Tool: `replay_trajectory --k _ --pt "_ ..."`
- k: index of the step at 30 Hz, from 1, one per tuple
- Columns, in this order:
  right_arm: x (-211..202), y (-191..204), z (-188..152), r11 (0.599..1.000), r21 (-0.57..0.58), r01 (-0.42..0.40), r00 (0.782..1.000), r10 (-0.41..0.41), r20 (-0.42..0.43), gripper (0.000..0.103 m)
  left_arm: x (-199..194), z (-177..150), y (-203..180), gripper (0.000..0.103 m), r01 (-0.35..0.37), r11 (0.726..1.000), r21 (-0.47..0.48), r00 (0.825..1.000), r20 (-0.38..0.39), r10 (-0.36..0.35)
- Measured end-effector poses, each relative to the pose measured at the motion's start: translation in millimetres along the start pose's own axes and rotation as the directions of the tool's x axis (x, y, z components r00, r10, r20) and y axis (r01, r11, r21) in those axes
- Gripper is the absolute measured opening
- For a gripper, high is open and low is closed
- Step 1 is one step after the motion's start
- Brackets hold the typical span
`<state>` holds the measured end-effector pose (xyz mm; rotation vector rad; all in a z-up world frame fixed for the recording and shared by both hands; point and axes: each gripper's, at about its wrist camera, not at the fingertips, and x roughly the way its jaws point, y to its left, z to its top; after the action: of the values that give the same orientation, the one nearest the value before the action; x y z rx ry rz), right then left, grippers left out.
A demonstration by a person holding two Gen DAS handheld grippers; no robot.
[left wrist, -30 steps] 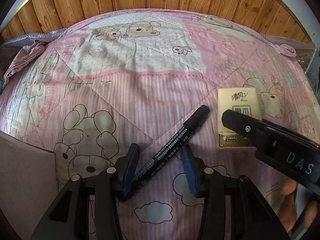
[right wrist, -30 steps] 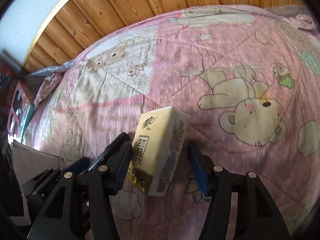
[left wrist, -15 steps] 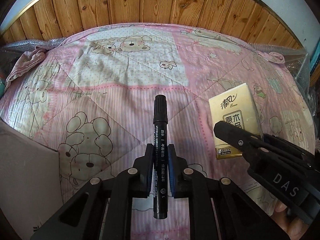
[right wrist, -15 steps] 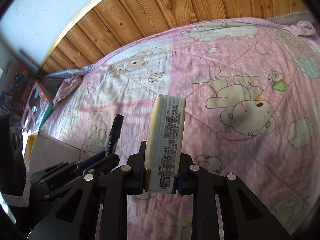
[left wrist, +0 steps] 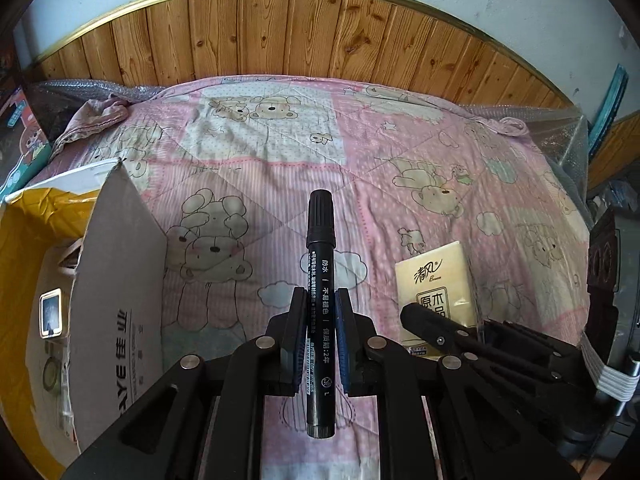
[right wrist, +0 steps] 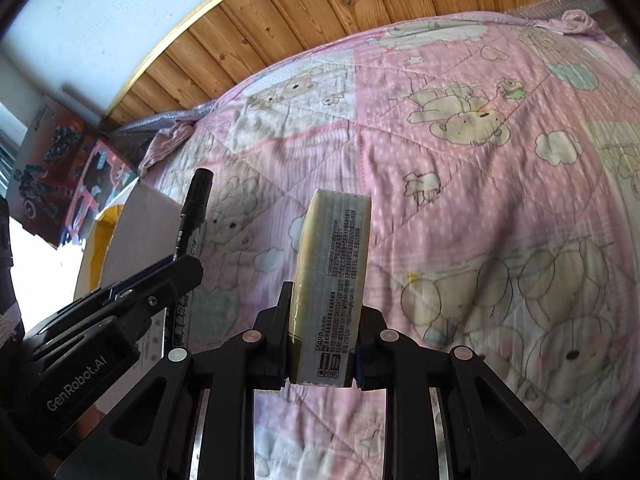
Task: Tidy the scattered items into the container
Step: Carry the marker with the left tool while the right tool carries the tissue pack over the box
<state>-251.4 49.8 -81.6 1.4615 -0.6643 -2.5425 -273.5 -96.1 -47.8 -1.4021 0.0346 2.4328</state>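
Observation:
My left gripper (left wrist: pixel 320 300) is shut on a black marker (left wrist: pixel 319 248), which stands upright between the blue pads, lifted above the pink quilt. In the right wrist view the same marker (right wrist: pixel 195 208) shows at the left, in that gripper (right wrist: pixel 182 264). My right gripper (right wrist: pixel 322 300) is shut on a yellow tissue pack (right wrist: pixel 332 264), held on edge above the quilt. The left wrist view shows that pack (left wrist: pixel 438 292) at lower right, in the right gripper's fingers (left wrist: pixel 424 322). An open cardboard box (left wrist: pixel 116 280) stands at the left, with small items inside.
A pink bear-print quilt (left wrist: pixel 360 168) covers the bed, with wood panelling (left wrist: pixel 280 36) behind it. Yellow wrapping (left wrist: pixel 24 220) lies in the box. Coloured cartons (right wrist: pixel 60 160) are stacked beyond the bed's left side. A crumpled pink cloth (left wrist: pixel 96 120) lies at the far left corner.
Both grippers closed, the left on the marker and the right on the tissue pack, and have since risen off the quilt and drawn back. The cardboard box has come into view on the left.

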Motion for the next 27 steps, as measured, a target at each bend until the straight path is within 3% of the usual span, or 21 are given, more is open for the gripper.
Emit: replay_trajectory --k 12,27 --pt "-47.5 38.8 -68.0 0.998 -0.055 -0.005 1.000 0.005 0.000 0.024 -74.1 -60.0 6.8 0.014 0.007 1.000 -0.008 0.998 0.056 -0.006" --pt "-90.3 78.3 -123.1 0.993 -0.115 -0.041 0.999 0.043 0.013 0.024 -144.2 -104.9 26.7 0.014 0.027 0.999 -0.033 0.989 0.144 -0.022"
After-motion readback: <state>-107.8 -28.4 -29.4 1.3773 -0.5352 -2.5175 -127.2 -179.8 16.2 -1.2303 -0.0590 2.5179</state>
